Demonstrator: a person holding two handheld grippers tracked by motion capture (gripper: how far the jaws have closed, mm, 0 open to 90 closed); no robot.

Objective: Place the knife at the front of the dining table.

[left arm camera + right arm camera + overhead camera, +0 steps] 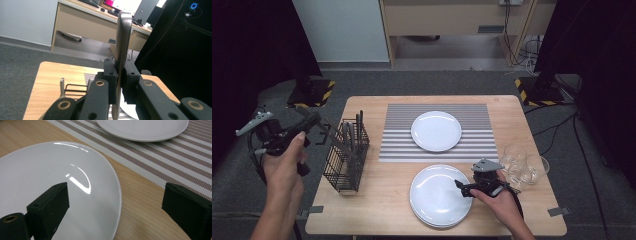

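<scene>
Two hand-held grippers are at work over the pale wooden bench [382,200]. At the bench's left edge, the left hand-held gripper [324,131] has its jaws pressed together on a flat grey metal piece of cutlery [123,42], pinched partway along its length; which kind it is cannot be told. It sits lifted beside the black wire cutlery basket [343,167], which stands on the bench left of the brown-and-white striped placemat [402,145]. The right hand-held gripper [115,207] is spread wide, one jaw over the near stack of round white plates [50,170] and the other over bare wood, straddling the stack's rim. A single round white plate [436,131] rests on the placemat, and clear drinking glasses [527,165] stand near the bench's right edge
</scene>
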